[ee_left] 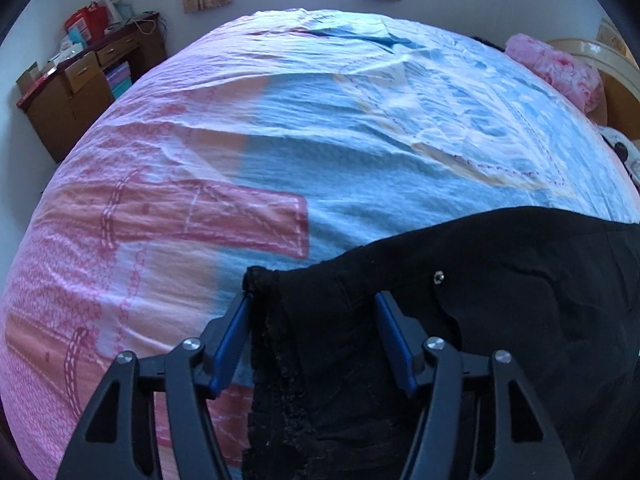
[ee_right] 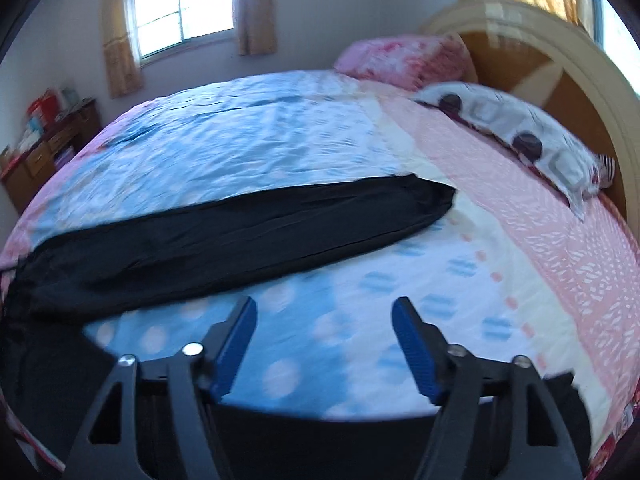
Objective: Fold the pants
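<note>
On the bed (ee_right: 500, 240) the pants (ee_right: 240, 232) lie flat, so you can fold them; your left gripper (ee_left: 312, 300) stands open around the waist end, and your right gripper (ee_right: 324, 304) is open, empty, beside the leg

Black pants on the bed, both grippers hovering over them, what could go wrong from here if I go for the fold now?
The left gripper stands open around the waist corner of the black pants, with fabric bunched between its fingers; closing here may catch only one layer and skew the fold. The right gripper is open over bare bedspread, beside the leg, so closing would likely pinch bedding. That view is also blurred, so aiming may be off.
</note>
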Demonstrator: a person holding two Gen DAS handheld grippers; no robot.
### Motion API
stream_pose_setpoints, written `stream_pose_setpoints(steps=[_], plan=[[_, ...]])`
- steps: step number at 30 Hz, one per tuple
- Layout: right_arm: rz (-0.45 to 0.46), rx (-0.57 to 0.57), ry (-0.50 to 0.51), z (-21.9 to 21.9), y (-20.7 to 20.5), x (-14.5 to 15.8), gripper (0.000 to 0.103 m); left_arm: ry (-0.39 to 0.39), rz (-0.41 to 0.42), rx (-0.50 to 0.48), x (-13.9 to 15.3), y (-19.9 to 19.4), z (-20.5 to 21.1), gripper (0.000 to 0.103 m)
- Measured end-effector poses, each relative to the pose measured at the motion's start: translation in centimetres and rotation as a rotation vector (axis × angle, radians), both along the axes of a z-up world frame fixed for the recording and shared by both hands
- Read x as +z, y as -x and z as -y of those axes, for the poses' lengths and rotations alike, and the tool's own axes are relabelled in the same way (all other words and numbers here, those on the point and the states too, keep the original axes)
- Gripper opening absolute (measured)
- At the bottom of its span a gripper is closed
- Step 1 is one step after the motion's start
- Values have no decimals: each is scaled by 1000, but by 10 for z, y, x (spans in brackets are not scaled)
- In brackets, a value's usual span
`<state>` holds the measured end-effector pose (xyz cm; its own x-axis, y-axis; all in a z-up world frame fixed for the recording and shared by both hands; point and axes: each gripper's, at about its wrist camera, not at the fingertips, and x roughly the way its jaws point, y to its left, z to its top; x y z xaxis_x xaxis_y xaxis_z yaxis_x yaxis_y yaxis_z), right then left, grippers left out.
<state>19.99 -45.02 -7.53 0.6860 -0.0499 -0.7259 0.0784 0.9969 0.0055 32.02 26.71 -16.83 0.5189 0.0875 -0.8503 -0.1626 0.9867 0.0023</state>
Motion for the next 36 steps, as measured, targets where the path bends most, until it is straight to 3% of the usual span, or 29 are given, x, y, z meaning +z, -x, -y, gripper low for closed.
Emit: stream_pose_setpoints(steps=[4, 11, 17, 20, 24, 25, 26, 28, 29, 33, 36], plan=[[-21, -83, -9, 47, -50, 7, 68, -43, -19, -18, 0, -4, 6, 60], [-82, -139, -6, 99, -152, 1, 67, -48, -37, -22, 0, -10, 7, 60], [-205, -128, -49, 121, -231, -34, 65, -44, -62, -38, 0, -17, 7, 61], [-270, -112, -96, 128, -258, -56, 59, -51, -67, -53, -1, -20, 8, 61], [-322, -86, -92, 128, -274, -75, 49, -45, -55, -70, -1, -24, 8, 61], [-317, -75, -75, 126, -276, -76, 39, -43, -50, -72, -1, -23, 8, 59], [-314, -67, -77, 126, -277, -76, 35, -37, -42, -76, -2, -23, 8, 54], [-311, -49, -105, 124, -276, -75, 19, -42, -28, -104, 0, -23, 14, 39], [-308, -42, -91, 122, -275, -74, 17, -43, -23, -122, 1, -23, 18, 27], [-251, -40, -31, 112, -261, -58, 13, -87, -10, -129, 5, -23, 29, 23], [-171, -43, -51, 116, -240, -31, 13, -48, 30, -113, 16, -14, 22, 22]])
